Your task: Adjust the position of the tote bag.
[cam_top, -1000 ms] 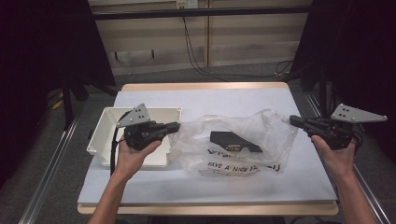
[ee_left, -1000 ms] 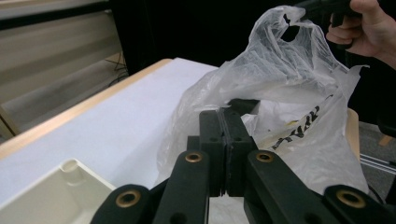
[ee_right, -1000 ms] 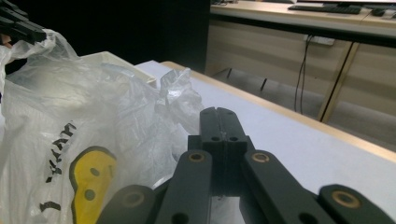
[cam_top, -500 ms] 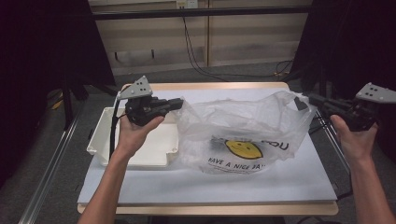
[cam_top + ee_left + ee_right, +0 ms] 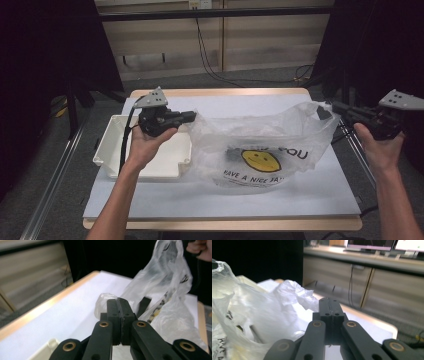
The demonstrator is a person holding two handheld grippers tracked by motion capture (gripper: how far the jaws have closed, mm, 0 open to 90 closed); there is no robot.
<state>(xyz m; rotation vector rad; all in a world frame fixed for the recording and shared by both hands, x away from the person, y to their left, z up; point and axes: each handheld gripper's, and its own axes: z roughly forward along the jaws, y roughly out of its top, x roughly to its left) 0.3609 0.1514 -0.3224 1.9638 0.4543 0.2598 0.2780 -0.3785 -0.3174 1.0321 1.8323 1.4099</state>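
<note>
A clear plastic bag (image 5: 260, 145) with a yellow smiley face and black lettering hangs stretched between both grippers above the white table. My left gripper (image 5: 192, 116) is shut on the bag's left edge; in the left gripper view its closed jaws (image 5: 120, 302) pinch a fold of the bag (image 5: 170, 290). My right gripper (image 5: 325, 109) is shut on the bag's right edge, and in the right gripper view thin film runs into its closed jaws (image 5: 329, 302) from the bag (image 5: 249, 315). A dark object (image 5: 229, 155) lies inside the bag, blurred by the plastic.
A white tray (image 5: 107, 150) sits on the table's left side, under my left hand. The white tabletop (image 5: 300, 195) has a wooden edge. Behind the table are a pale cabinet wall and hanging cables (image 5: 210, 55). Dark curtains stand on both sides.
Both hands have risen and drawn apart. The bag went from lying slack on the table to hanging spread, its smiley face now facing the camera. The right hand moved right and up.
</note>
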